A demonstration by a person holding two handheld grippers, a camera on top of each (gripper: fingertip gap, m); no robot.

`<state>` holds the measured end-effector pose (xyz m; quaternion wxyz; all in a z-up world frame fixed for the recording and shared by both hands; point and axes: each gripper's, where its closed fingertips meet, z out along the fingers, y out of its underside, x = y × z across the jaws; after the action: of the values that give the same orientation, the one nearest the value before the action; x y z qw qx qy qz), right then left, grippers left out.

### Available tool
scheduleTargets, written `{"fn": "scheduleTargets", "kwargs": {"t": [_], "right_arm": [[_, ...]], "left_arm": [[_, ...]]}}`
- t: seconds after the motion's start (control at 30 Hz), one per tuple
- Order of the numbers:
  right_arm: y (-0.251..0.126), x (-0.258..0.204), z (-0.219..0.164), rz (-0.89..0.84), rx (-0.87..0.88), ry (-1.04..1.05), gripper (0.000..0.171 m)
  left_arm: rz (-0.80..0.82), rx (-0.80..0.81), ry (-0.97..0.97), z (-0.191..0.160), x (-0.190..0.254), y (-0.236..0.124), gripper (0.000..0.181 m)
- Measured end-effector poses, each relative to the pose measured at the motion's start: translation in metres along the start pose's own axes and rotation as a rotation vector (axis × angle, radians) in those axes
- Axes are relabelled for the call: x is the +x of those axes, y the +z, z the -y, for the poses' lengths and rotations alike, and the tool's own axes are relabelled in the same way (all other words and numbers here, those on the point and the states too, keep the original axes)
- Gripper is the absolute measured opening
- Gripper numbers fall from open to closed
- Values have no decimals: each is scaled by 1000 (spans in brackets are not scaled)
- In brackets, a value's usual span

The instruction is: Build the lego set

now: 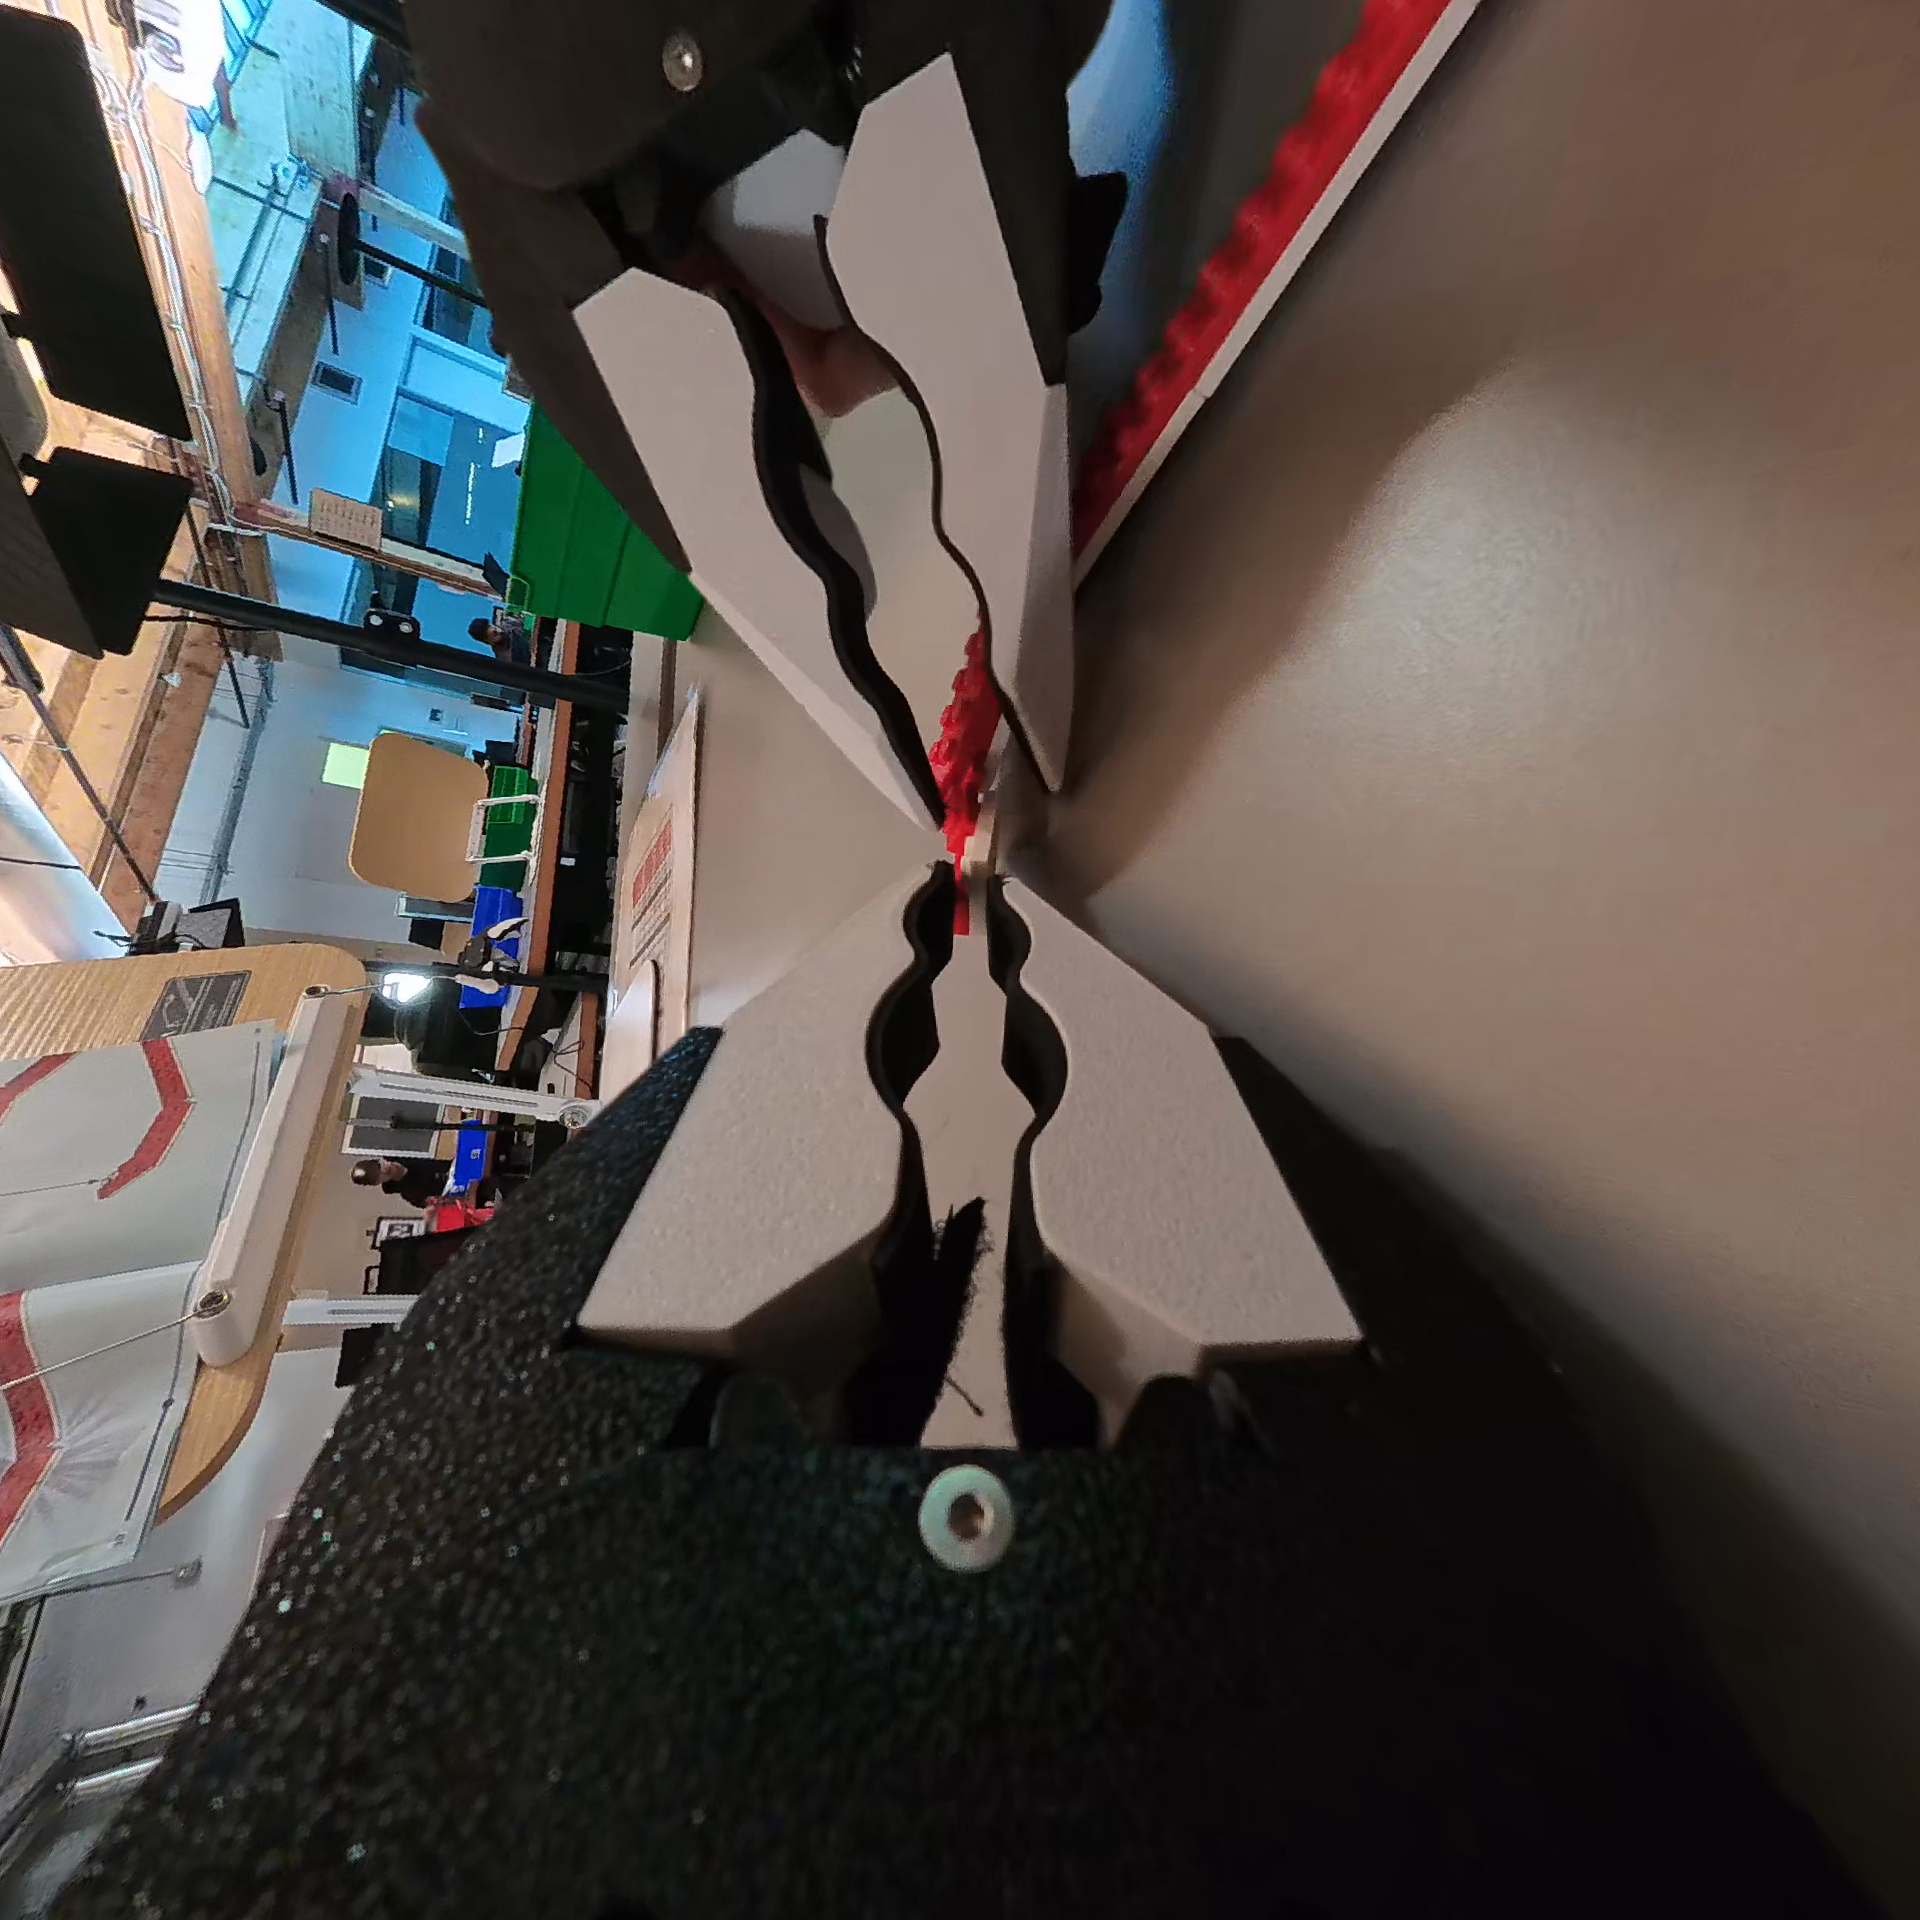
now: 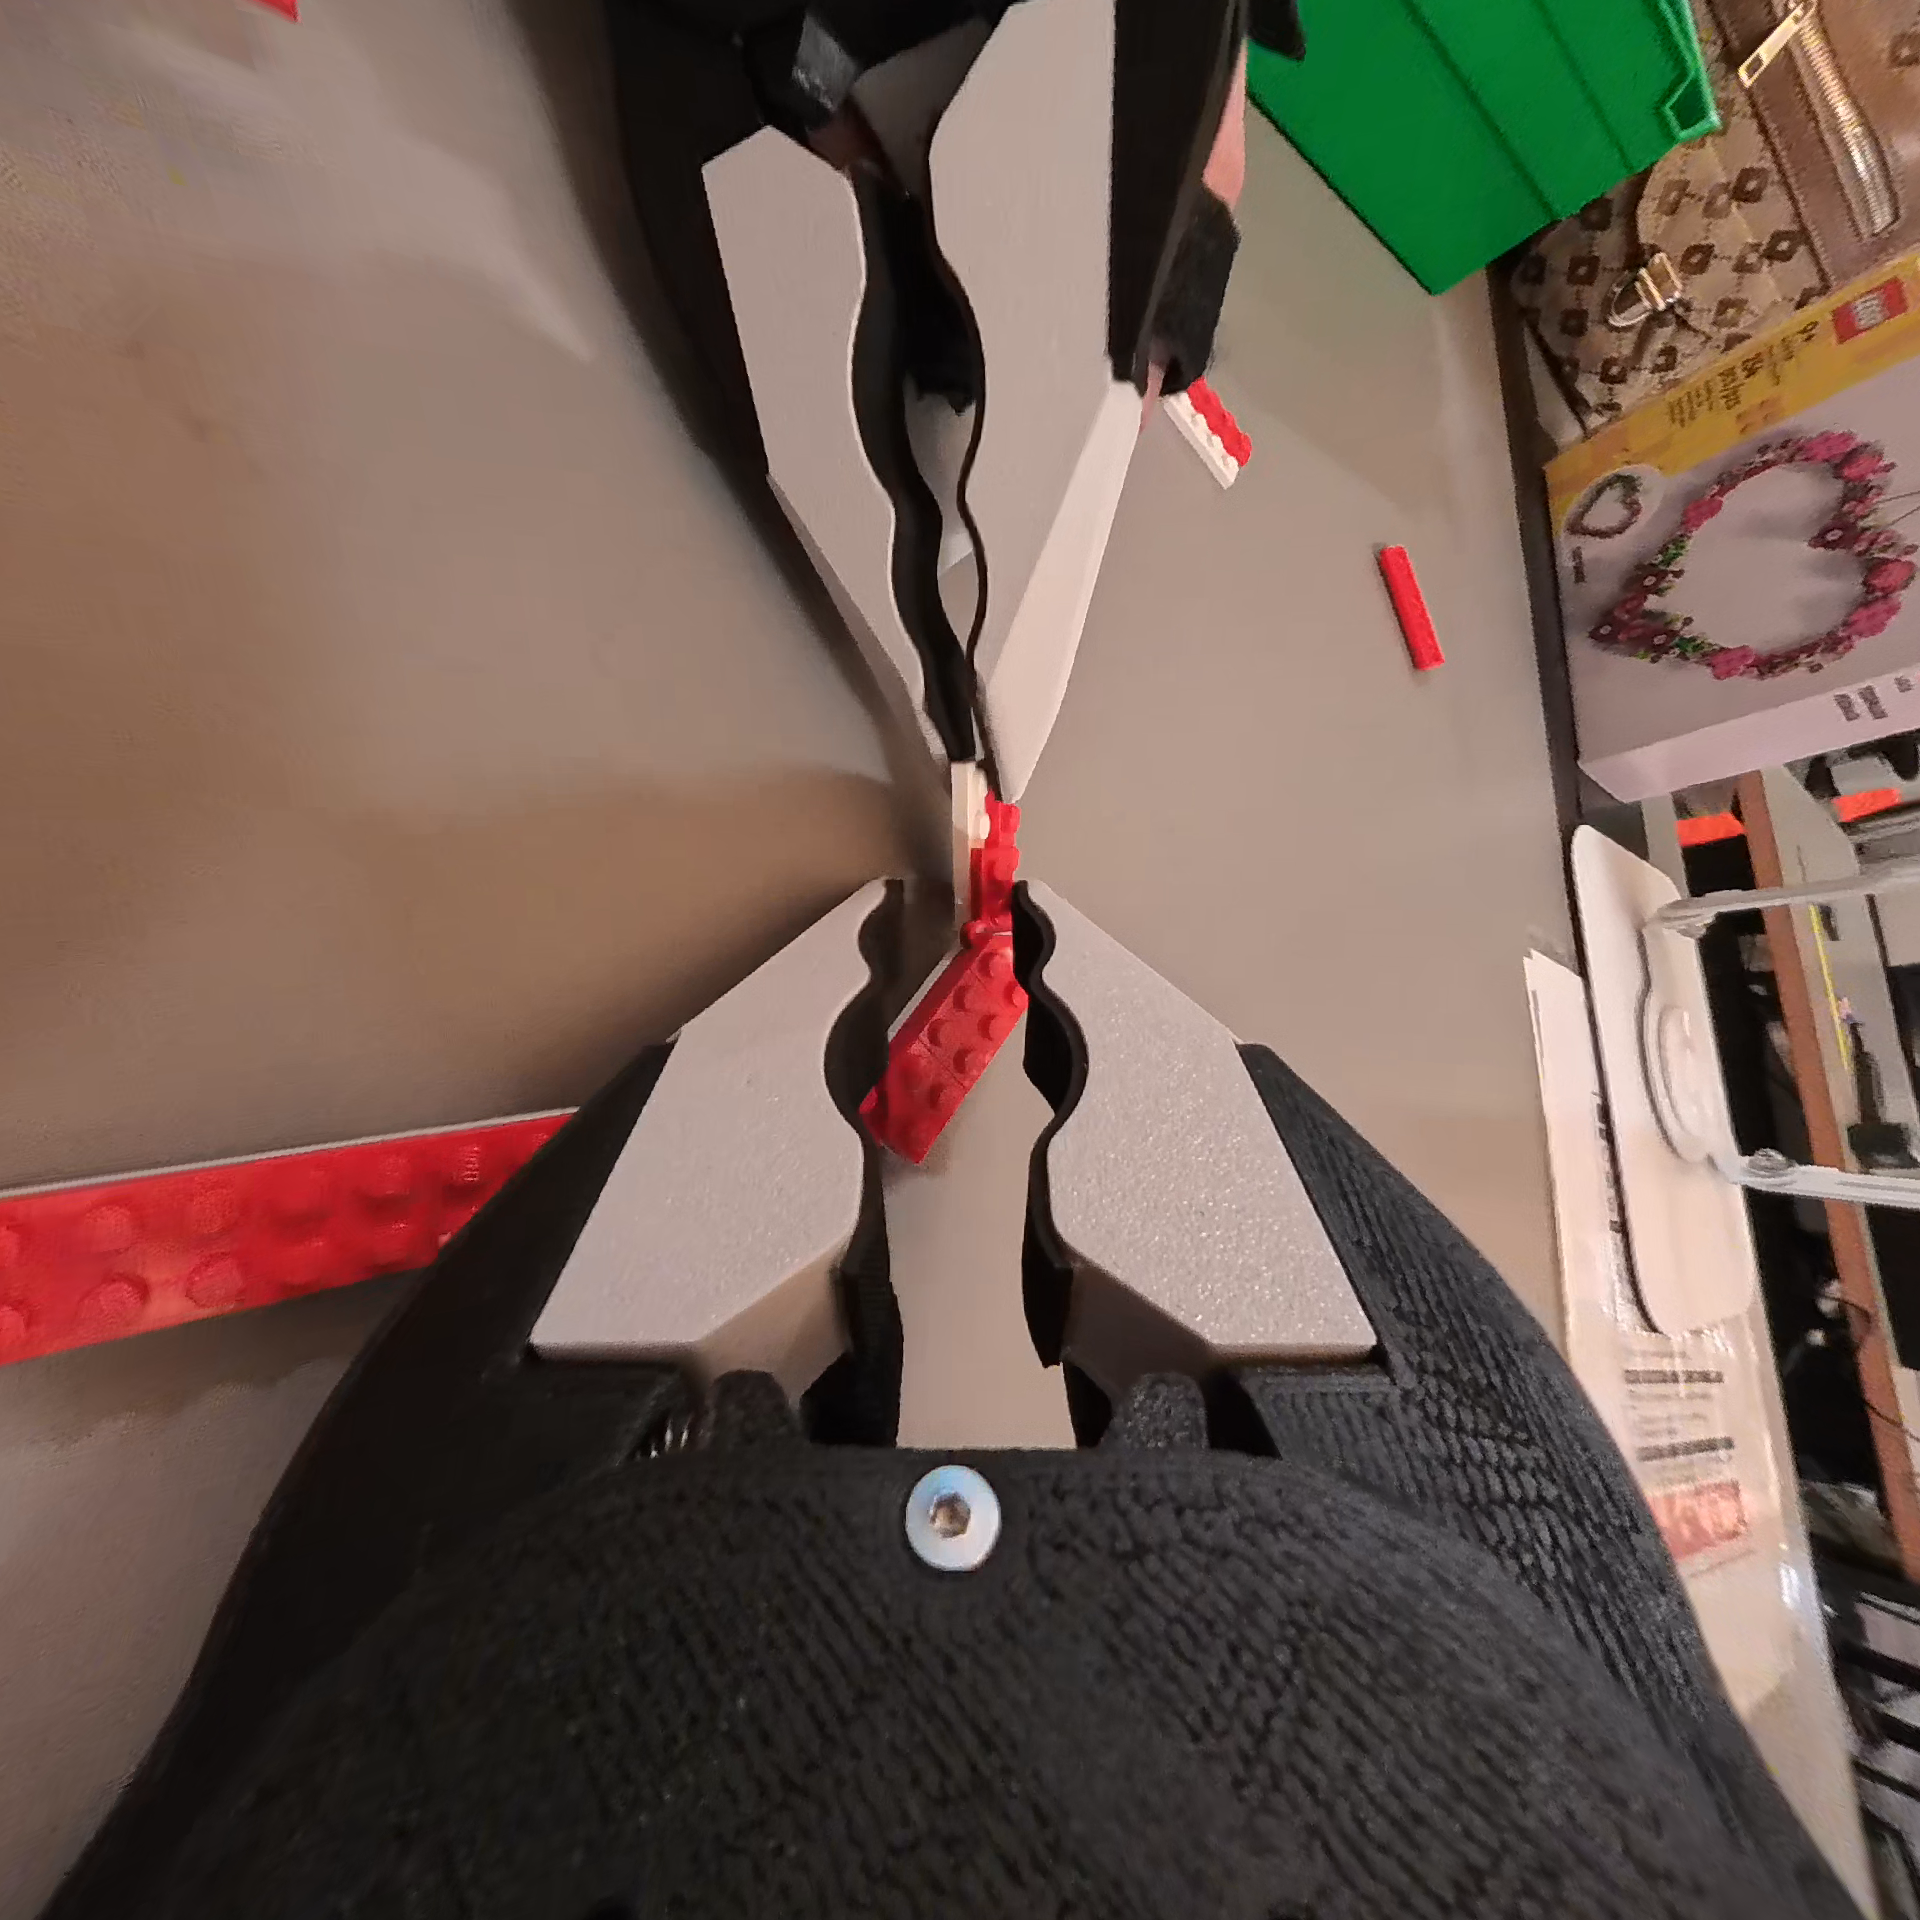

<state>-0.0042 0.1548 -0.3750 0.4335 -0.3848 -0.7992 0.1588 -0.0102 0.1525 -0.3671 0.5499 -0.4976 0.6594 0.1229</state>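
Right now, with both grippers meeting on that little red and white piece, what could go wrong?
1. The left gripper pinches only the white end of the small assembly at its very fingertips; a twist could pop it free.
2. The hinged red plate hangs at an angle between the right gripper's parted fingers, so closing may fold or detach it.
3. A dropped part could skid toward the loose red bar.

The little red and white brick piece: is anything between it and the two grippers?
No. The small red and white hinged brick assembly sits directly between both grippers: the left gripper pinches its white end, and the right gripper has its jaws around the red part.
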Motion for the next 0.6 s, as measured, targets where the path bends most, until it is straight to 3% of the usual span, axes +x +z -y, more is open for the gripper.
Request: {"fn": "scheduleTargets", "kwargs": {"t": [0.4, 0.6], "right_arm": [[-1, -2, 7, 32, 107, 143, 16], [-3, -9, 12, 86, 138, 134, 11]], "left_arm": [[-13, 55, -41, 6, 2, -7, 4], [-16, 88, 44, 14, 10, -13, 3]]}}
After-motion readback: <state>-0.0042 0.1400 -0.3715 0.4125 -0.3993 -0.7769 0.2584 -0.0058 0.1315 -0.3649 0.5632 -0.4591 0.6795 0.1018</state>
